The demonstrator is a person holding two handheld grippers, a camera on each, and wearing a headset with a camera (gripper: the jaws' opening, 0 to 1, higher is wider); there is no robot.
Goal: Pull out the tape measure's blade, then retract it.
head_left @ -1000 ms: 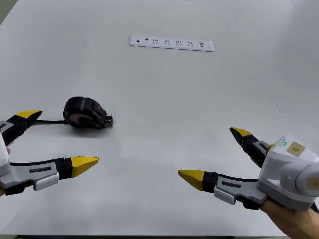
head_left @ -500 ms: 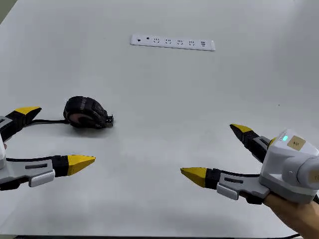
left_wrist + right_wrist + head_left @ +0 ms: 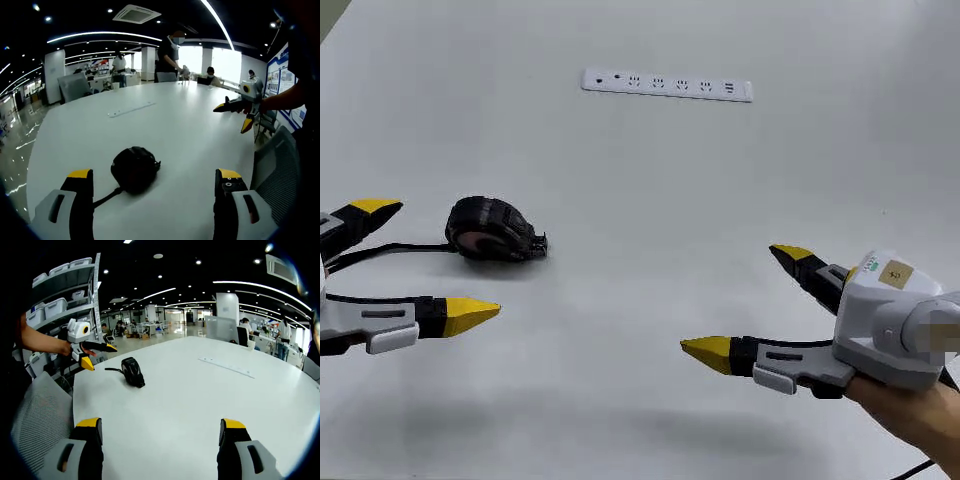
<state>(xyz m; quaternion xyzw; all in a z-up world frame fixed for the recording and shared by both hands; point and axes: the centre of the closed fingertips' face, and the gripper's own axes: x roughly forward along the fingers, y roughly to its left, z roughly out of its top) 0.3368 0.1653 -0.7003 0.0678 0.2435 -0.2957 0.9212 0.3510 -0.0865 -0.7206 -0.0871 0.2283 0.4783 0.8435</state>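
The left tool (image 3: 428, 260) and the right tool (image 3: 748, 300) hover well apart, jaws spread wide, holding nothing, tips pointing toward each other.

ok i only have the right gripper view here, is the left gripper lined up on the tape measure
Observer: Yes. The left gripper view shows the tape measure lying ahead between the open jaws of the left gripper, with neither jaw touching it.
Operator: which way is the blade end facing
Observer: In the head view the blade end faces the side where the right gripper is, away from the left one.
Operator: any blade pulled out
Observer: No. The head view shows only that end at the case, with no length of blade on the table.
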